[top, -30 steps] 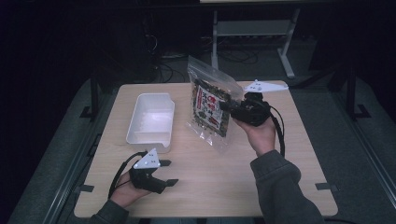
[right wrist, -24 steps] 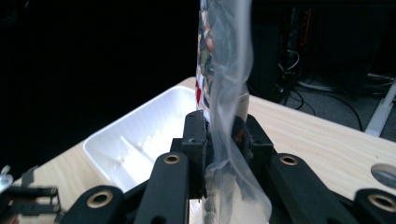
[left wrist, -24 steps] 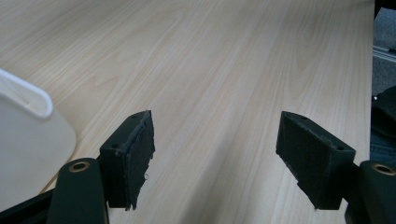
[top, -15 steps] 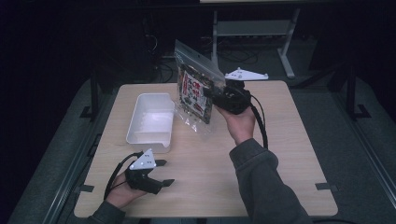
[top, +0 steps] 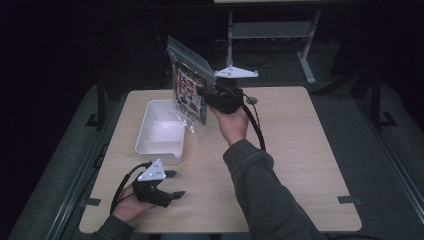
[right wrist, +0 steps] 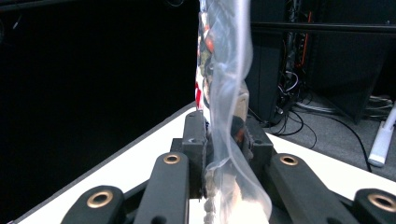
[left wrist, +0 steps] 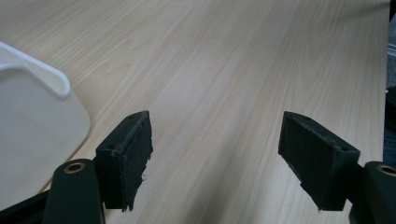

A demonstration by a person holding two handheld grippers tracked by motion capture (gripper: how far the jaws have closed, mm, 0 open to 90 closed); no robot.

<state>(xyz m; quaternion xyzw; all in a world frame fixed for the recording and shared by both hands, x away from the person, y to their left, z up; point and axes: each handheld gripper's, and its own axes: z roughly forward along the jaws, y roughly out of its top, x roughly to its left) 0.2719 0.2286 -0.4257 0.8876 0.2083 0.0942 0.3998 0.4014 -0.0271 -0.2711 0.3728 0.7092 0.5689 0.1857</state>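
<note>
While I hold: my right tool (top: 207, 95) is clamped on one edge of the clear bag (top: 189, 92), which hangs raised above the surface (top: 300, 150), just beside the white tray (top: 159, 131) and over its near corner.

Right tool, grip: both jaws are pressed together on the thin plastic (right wrist: 224, 140); the bag stands upright out of them, so the printed packet inside (top: 190, 97) keeps flat and does not fold.

Why held high: I judge that I lift it by the side so its lower edge clears the tray wall before going in.

Left tool: my left tool (top: 170, 184) rests low, close to me, jaws wide apart with nothing between them; its pads (left wrist: 133, 158) sit just over the bare wood.

Why left waits: it seems ready to steady the tray, which lies just ahead of it and to its side (left wrist: 32, 135).

Edges: the lower bag corner hangs near the tray rim; a snag there is possible.

Open room: the tray looks empty, and right of my right tool the surface is bare, so I have free space to swing or lower.
</note>
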